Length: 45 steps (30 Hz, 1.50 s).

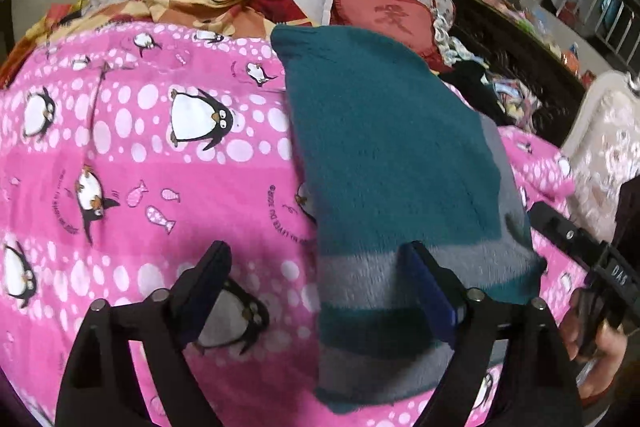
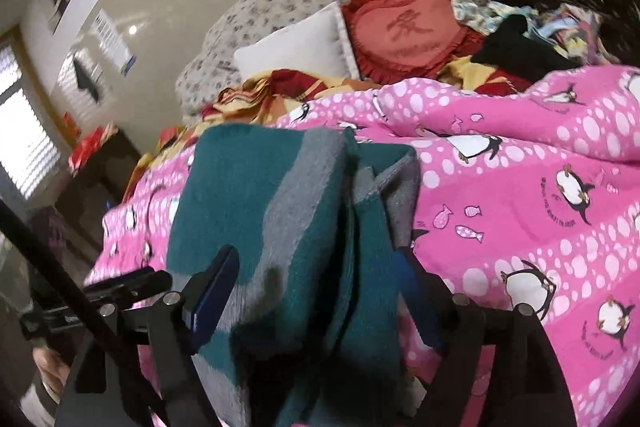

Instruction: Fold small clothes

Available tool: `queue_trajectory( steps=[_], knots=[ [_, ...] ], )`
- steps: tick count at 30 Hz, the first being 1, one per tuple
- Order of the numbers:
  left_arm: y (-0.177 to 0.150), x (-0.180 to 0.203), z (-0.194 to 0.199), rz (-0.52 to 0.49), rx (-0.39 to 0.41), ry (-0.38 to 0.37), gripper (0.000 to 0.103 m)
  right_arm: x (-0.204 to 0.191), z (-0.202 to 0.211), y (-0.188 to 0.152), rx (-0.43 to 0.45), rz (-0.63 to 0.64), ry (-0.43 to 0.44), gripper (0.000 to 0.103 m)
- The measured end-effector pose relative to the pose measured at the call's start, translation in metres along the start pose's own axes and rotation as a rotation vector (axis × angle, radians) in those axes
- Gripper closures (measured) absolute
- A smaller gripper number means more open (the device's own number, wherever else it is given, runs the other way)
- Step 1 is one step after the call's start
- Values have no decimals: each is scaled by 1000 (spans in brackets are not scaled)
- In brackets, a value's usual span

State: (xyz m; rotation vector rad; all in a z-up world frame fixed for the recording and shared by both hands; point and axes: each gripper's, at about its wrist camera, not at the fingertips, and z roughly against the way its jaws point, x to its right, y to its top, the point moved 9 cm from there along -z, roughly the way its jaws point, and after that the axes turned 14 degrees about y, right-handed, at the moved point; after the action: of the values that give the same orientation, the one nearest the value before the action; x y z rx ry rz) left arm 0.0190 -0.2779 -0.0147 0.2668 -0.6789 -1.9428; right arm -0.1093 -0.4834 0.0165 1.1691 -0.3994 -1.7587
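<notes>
Teal and grey fleece, already doubled into a narrow stack, lies on the pink penguin blanket [image 1: 140, 163] that covers the bed. This garment [image 1: 392, 155] runs lengthwise away from the left wrist camera, its striped near end by the tongs and its far corner near the red heart cushion [image 1: 384, 15].

The left gripper [image 1: 316, 291] has its tongs spread wide, one finger over bare blanket, the other at the garment's grey band; it holds nothing. The right gripper [image 2: 316, 291] is also spread, and the stacked edges of the garment [image 2: 280, 211] sit between its fingers in the right wrist view. I cannot tell whether they touch the cloth yet, but they have not closed on it.

My guess is that the step in hand is taking the near end for one more fold. To do it well, the right tongs should bite through every layer at once, since the edges stand loose and slightly splayed there; catching only the top one would peel the stack open. The left tongs could shift sideways onto the near corner so both ends of that edge rise together. Fleece is thick and springy, so a deep bite and a press after laying it over would help the fold stay.
</notes>
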Motion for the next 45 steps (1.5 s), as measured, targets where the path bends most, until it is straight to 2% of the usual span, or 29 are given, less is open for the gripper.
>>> queue_trajectory(
  steps=[4,8,10,13,16,22,30,31,32,33,34,35,37,41,45],
  knots=[
    [6,2,-7,2,10,-16,8,16,-17,-1,-38,-22,-64,16],
    [11,5,-13,-4,15,-27,4,27,-31,0,-52,-68,0,12],
    [15,3,-16,21,14,-61,4,34,-37,-4,-73,-78,15,10],
    [15,2,-26,60,4,-98,0,33,-44,-12,-102,-106,94,10],
    [13,8,-35,92,-26,-149,0,29,-49,-17,-114,-92,112,9],
    [16,21,-40,42,-8,-124,0,31,-53,-19,-107,-121,156,9],
    [14,29,-46,34,-29,-124,0,30,-57,-21,-115,-113,160,9],
    [13,31,-47,28,-38,-131,0,28,-57,-22,-120,-102,159,11],
    [12,32,-47,20,-46,-137,4,27,-57,-22,-123,-95,159,14],
    [11,35,-47,13,-51,-145,9,24,-57,-21,-125,-86,164,22],
    [11,39,-44,0,-50,-160,21,21,-56,-21,-125,-79,169,33],
    [12,43,-40,-12,-47,-166,33,17,-54,-20,-125,-67,173,37],
    [13,48,-32,-49,-31,-124,39,8,-50,-17,-114,-44,176,56],
    [15,50,-15,-56,-36,-114,52,-10,-39,-8,-95,-52,222,63],
    [16,46,18,-91,-20,-96,53,-45,-19,-1,-84,-4,276,63]
  ],
)
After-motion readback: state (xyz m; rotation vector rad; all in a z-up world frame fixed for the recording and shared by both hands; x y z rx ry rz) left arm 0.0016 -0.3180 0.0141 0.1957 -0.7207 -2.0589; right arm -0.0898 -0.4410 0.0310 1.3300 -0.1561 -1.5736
